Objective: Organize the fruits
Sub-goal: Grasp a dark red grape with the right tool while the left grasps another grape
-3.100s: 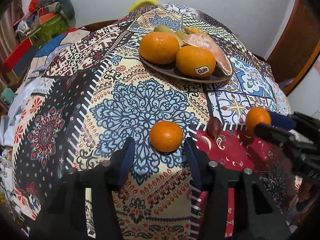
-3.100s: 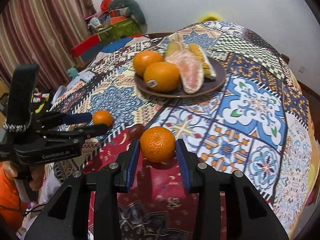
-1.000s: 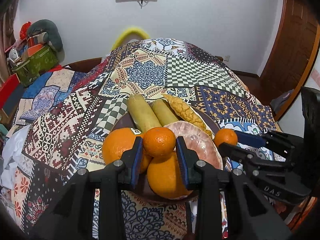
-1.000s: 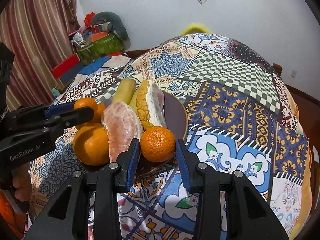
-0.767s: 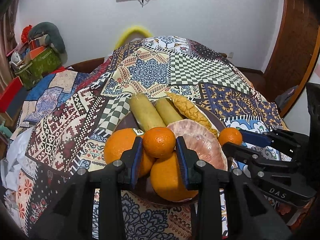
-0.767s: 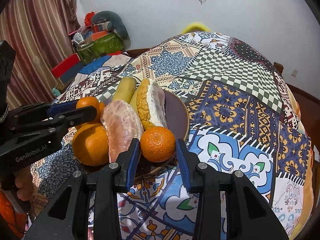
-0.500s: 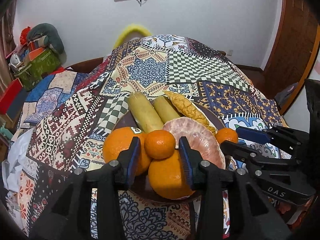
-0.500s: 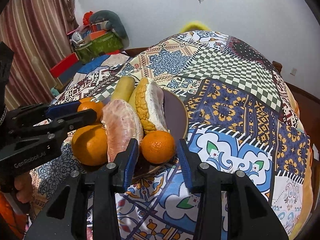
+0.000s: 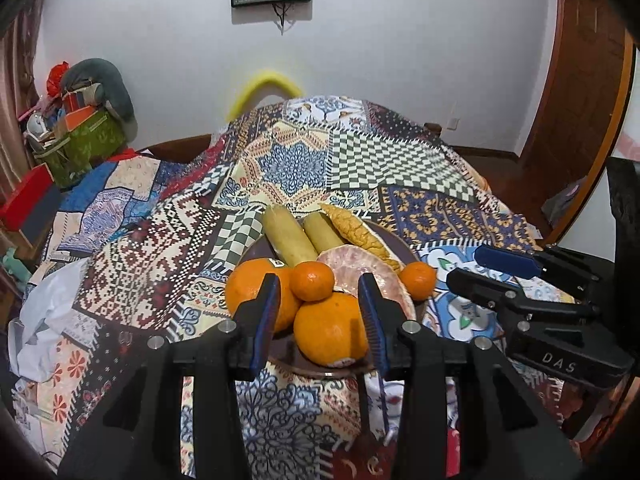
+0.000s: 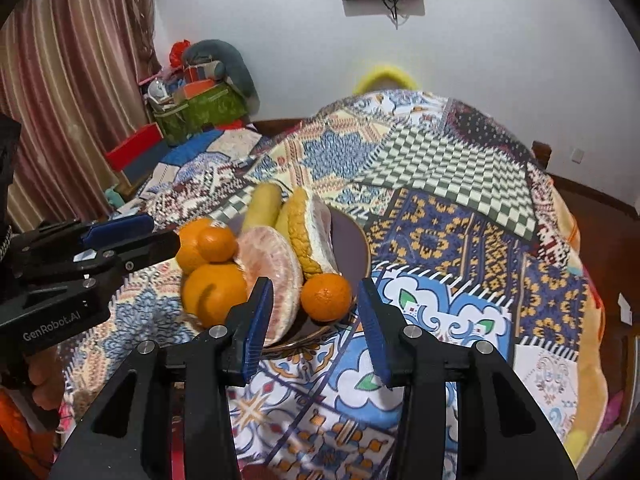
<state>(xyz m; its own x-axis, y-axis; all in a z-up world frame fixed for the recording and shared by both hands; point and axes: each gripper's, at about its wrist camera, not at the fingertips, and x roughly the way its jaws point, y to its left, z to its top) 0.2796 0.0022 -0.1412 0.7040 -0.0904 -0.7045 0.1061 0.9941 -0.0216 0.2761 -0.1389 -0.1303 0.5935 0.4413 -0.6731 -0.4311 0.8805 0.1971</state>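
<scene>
A dark plate [image 9: 402,250] [image 10: 352,248] on the patchwork cloth holds two large oranges [image 9: 328,330], a peeled pomelo [image 9: 360,266], two yellow-green fruits [image 9: 288,236] and a pomelo peel wedge. One small mandarin [image 9: 312,281] [image 10: 217,243] rests on top of the large oranges. Another mandarin [image 10: 326,297] [image 9: 418,280] sits at the plate's near right edge. My left gripper [image 9: 318,292] is open just behind the first mandarin. My right gripper [image 10: 314,294] is open around the second, not touching it.
The patchwork tablecloth [image 9: 360,168] covers a round table that falls away on all sides. A green basket of clutter [image 9: 80,136] stands at the far left. A wooden door [image 9: 576,100] is at the right, a curtain [image 10: 60,100] at the left.
Both grippers have opened and let go of their mandarins, which now rest on the plate. Both grippers have drawn back a little.
</scene>
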